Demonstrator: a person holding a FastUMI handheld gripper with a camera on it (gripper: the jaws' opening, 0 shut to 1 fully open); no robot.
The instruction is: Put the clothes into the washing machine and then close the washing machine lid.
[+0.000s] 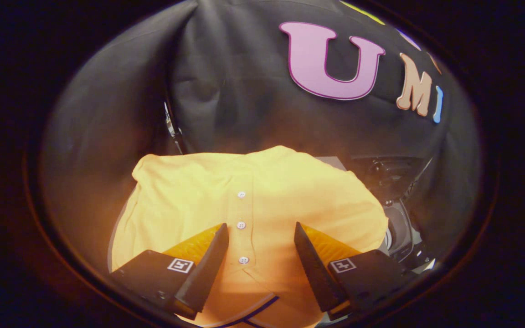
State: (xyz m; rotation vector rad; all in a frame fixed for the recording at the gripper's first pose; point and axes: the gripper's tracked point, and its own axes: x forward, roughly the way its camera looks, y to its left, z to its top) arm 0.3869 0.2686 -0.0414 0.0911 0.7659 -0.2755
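A yellow polo shirt [262, 196] with a row of white buttons lies spread out directly below and ahead of my gripper [260, 230]. Its button placket runs up between my two fingers, and its dark-trimmed collar sits close under them. The fingers stand apart, one on each side of the placket, and I cannot tell if their tips touch the cloth. To the right of the shirt, partly covered by it, is the washing machine [397, 218], with a dark top and a pale round rim showing.
Black cloth walls close in behind and on both sides of the shirt. A thin metal pole [173, 132] rises at the seam behind the shirt's left shoulder.
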